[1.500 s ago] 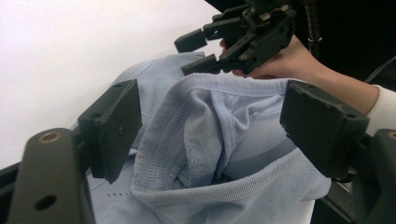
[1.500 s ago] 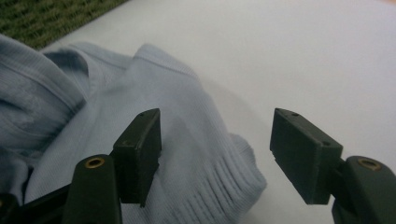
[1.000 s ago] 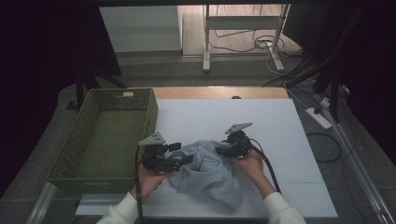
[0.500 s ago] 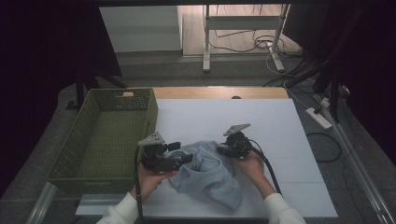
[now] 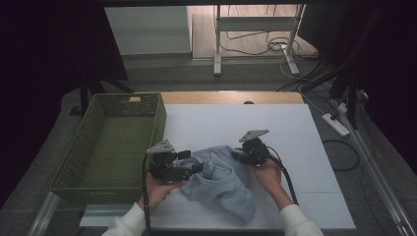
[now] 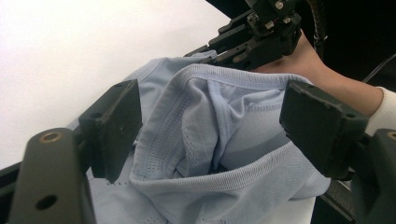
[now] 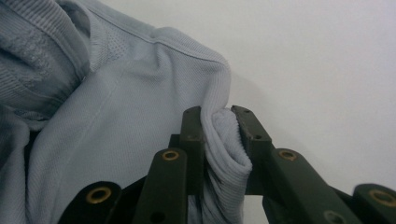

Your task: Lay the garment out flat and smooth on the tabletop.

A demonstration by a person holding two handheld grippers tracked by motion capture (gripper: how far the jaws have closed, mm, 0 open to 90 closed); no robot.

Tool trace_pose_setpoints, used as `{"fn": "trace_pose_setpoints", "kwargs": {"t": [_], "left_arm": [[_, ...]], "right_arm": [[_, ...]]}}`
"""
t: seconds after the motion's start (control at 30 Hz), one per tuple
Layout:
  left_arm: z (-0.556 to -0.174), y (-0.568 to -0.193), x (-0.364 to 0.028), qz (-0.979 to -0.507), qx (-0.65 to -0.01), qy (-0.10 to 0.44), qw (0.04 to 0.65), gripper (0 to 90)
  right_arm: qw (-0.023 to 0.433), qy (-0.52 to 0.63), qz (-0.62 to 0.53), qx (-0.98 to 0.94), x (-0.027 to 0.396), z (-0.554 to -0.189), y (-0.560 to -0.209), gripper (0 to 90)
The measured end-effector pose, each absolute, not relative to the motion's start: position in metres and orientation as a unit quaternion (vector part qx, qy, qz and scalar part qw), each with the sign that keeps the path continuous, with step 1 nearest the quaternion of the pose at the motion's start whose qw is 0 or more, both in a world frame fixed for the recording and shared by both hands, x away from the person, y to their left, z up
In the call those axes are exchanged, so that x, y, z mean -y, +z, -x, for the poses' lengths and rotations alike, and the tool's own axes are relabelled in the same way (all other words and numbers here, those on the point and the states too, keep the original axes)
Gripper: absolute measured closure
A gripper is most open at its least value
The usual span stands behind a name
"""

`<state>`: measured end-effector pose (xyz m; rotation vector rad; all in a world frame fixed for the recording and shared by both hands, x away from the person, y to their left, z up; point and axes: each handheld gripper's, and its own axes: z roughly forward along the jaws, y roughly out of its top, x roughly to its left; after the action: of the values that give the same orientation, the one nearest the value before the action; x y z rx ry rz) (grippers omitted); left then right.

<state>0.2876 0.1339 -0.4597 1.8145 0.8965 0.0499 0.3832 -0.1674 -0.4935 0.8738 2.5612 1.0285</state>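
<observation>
In the right gripper view, the two black jaws of the right gripper (image 7: 219,116) have just been closing and now pinch a ribbed fold of a pale blue garment (image 7: 116,107) between their pads, low in the middle of the frame, with the cloth spreading away to the upper left. In the left gripper view, the left gripper (image 6: 210,116) holds its jaws wide, one at the lower left and one at the right of the frame, with the garment's bunched collar (image 6: 219,140) lying between the pads and neither pad pressing on it. Beyond it, at the upper right, the right gripper (image 6: 252,42) bites the cloth's far edge. From the high view, the garment (image 5: 221,184) lies crumpled on the white table (image 5: 231,123), low in the centre of the frame, between the left gripper (image 5: 189,164) and the right gripper (image 5: 241,155). A green basket (image 5: 108,142) sits at the left of the frame, just beside the left hand (image 5: 157,189).
</observation>
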Motion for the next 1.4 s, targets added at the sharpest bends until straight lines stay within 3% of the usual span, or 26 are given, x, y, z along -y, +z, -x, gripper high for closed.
{"fn": "trace_pose_setpoints", "kwargs": {"t": [0.47, 0.87, 1.4], "left_arm": [[-0.287, -0.460, -0.135, -0.759, -0.377, 0.021, 0.530, 21.9], [-0.288, -0.460, -0.133, -0.761, -0.373, 0.018, 0.530, 21.9], [-0.288, -0.462, -0.128, -0.766, -0.370, 0.015, 0.526, 21.9]], "right_arm": [[0.161, 0.375, -0.330, -0.851, 0.190, -0.375, -0.477, 75.4], [0.190, 0.378, -0.396, -0.815, 0.246, -0.340, -0.469, 75.5], [0.184, 0.341, -0.415, -0.823, 0.272, -0.278, -0.478, 75.5]]}}
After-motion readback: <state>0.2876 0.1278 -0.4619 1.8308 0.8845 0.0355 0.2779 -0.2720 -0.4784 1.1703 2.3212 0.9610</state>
